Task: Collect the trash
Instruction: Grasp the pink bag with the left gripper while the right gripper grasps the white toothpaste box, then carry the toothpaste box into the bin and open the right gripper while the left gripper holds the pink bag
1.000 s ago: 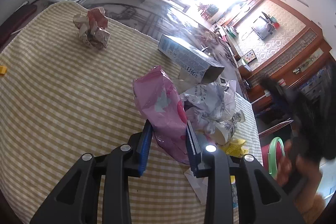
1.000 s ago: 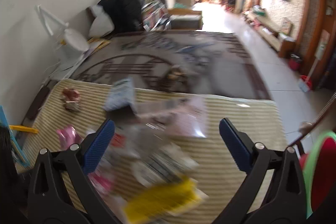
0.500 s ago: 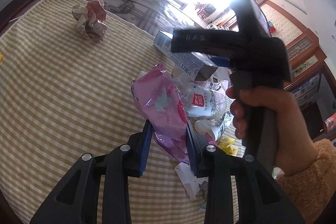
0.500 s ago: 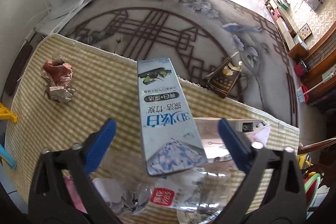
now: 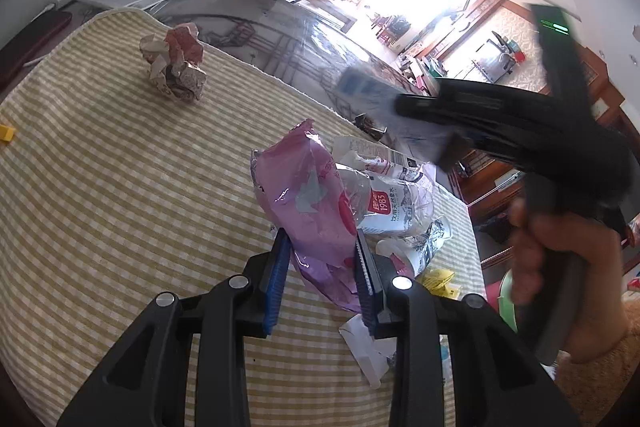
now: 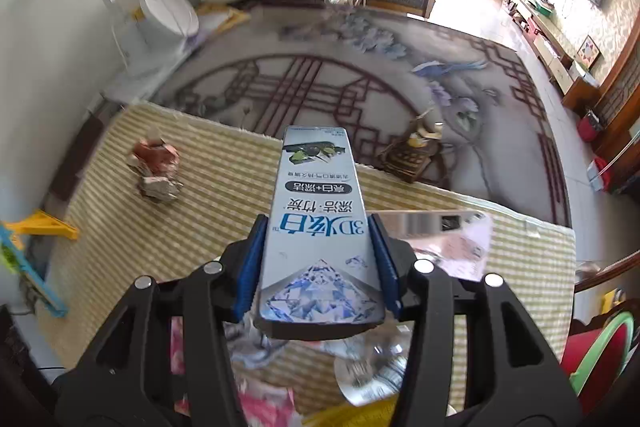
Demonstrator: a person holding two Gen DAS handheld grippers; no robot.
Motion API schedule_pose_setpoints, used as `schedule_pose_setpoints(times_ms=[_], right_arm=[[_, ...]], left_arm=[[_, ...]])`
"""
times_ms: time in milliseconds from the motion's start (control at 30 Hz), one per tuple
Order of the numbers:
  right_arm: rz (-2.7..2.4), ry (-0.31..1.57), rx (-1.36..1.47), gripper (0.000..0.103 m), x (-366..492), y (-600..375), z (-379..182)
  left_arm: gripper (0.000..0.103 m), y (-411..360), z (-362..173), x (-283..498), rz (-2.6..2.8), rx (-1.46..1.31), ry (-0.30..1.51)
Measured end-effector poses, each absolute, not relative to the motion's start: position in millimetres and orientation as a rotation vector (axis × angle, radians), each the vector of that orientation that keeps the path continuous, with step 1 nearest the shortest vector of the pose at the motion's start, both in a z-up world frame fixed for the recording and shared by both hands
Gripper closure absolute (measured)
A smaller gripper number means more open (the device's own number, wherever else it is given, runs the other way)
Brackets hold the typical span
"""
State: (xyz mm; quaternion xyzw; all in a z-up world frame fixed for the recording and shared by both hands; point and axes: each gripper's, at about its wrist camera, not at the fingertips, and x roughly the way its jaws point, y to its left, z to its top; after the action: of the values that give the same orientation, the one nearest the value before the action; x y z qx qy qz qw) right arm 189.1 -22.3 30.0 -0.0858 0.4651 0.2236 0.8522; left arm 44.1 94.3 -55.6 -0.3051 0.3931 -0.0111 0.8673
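My left gripper (image 5: pixel 320 271) is shut on a crumpled pink plastic wrapper (image 5: pixel 308 199), held just above the checked cloth (image 5: pixel 120 207). A long grey-blue toothpaste box (image 6: pixel 316 227) sits between the blue pads of my right gripper (image 6: pixel 318 259), whose jaws are closing and press on both of its sides. The left wrist view shows that box (image 5: pixel 368 95) blurred and raised off the cloth, ahead of the right gripper's black body (image 5: pixel 520 131) and the hand (image 5: pixel 560 267) holding it. A crumpled paper ball (image 5: pixel 174 65) lies far left on the cloth, also the paper ball (image 6: pixel 154 171).
A crushed clear bottle with a red label (image 5: pixel 388 203), a paper cup (image 5: pixel 424 247), yellow scraps (image 5: pixel 440 279) and white paper (image 5: pixel 368 351) lie beside the wrapper. A dark box (image 6: pixel 412 155) sits on the patterned glass table (image 6: pixel 320 75). A white desk lamp (image 6: pixel 160 7) stands at the back left.
My right gripper came over the pile, closed its jaws on the toothpaste box and lifted it off the cloth. The left gripper kept still with the pink wrapper.
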Motion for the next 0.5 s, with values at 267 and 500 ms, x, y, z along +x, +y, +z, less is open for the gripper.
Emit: schedule_pose_setpoints(times_ms=[267,500], right_arm=[[0.511,0.923,-0.078,0.055,154,-80,54],[0.525,0.891,-0.02,0.055,116,-124,44]], left_arm=[[0.074,89,-57,48,-0.019,-0.603,0.82],[0.074,80,-57,50,-0.008,-0.548,0.812]])
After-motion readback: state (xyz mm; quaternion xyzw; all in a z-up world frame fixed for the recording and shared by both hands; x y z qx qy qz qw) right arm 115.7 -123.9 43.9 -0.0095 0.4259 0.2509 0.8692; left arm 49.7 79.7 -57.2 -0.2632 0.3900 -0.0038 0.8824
